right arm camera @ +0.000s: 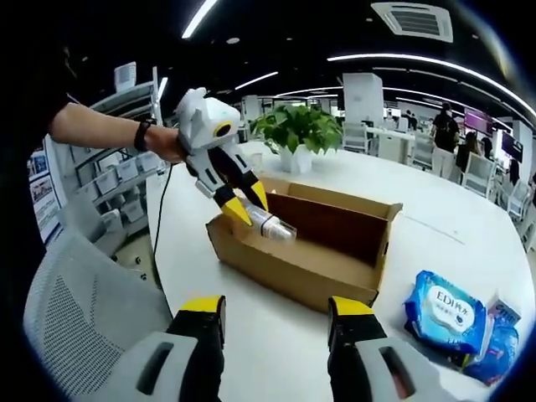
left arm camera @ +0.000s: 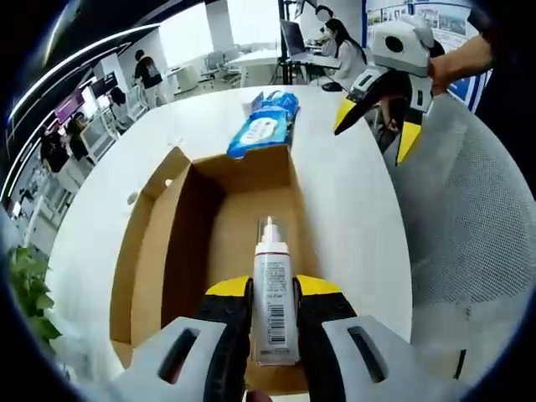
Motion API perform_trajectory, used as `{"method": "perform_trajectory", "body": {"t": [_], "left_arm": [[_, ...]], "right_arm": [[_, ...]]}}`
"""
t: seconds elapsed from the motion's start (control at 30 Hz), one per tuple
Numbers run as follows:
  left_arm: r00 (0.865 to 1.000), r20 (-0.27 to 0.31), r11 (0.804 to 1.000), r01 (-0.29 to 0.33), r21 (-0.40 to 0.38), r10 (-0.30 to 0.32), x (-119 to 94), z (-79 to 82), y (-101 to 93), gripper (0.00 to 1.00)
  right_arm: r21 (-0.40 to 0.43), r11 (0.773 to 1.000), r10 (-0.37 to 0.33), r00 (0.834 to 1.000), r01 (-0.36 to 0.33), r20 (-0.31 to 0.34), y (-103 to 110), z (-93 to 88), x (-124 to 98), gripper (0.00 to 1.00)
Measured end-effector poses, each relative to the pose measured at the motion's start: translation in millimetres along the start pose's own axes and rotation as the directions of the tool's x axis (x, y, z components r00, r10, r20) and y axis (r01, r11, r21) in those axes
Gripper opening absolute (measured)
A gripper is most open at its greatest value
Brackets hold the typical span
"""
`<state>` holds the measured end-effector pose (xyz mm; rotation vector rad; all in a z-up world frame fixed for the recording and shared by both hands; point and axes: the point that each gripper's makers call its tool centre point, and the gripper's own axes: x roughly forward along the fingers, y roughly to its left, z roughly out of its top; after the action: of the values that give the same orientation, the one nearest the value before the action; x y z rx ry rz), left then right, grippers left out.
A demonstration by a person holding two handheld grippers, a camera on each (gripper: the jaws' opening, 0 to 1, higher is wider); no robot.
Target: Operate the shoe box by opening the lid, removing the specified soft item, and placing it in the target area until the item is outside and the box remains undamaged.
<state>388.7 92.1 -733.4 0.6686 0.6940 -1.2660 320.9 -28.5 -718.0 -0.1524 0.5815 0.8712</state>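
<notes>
The open cardboard shoe box (left arm camera: 251, 209) lies on the white table (left arm camera: 352, 193), its flaps spread, and above its inside I hold a white bottle (left arm camera: 272, 293) with a clear cap, pinched between the yellow-tipped jaws of my left gripper (left arm camera: 272, 293). In the right gripper view that same bottle (right arm camera: 272, 224) hangs over the near end of the box (right arm camera: 301, 239), clamped in the left gripper (right arm camera: 243, 201) with a hand behind it. The soft item, a blue pack of wipes (left arm camera: 264, 126), lies on the table just beyond the box's far end, outside it; a second blue pack seems to lie beside it, though the edge of the right gripper view is too warped to be sure. My right gripper (right arm camera: 276, 322) hovers over the table with its jaws spread wide, holding nothing. A potted plant (right arm camera: 297, 130) stands behind the box, and a grey mesh chair (left arm camera: 469, 218) is beside the table.
</notes>
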Motion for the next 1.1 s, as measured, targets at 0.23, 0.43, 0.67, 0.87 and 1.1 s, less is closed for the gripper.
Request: {"method": "perform_trajectory", "body": {"t": [0.23, 0.43, 0.67, 0.87, 1.1], "left_arm": [[0.998, 0.057, 0.999, 0.017, 0.043, -0.019, -1, 34.0, -14.7, 0.18], [0.994, 0.099, 0.996, 0.041, 0.085, -0.049, -1, 62.2, -31.9, 0.18], [0.987, 0.131, 0.987, 0.078, 0.141, -0.097, 0, 90.9, -50.1, 0.18], [0.976, 0.162, 0.978, 0.116, 0.174, -0.145, -1, 113.1, -65.1, 0.18], [0.964, 0.187, 0.969, 0.155, 0.190, -0.191, -4, 126.9, -75.8, 0.18]], "right_arm": [[-0.017, 0.999, 0.035, 0.998, -0.034, 0.046, -5, 15.5, -4, 0.46], [-0.038, 0.998, 0.058, 0.997, -0.056, 0.059, -11, 20.8, -11, 0.45], [-0.035, 0.998, 0.061, 0.995, -0.058, 0.079, -19, 25.5, -16, 0.43], [-0.037, 0.995, 0.096, 0.991, -0.093, 0.096, -16, 29.8, -22, 0.43], [-0.070, 0.986, 0.161, 0.980, -0.154, 0.118, -13, 31.8, -33, 0.38]]}}
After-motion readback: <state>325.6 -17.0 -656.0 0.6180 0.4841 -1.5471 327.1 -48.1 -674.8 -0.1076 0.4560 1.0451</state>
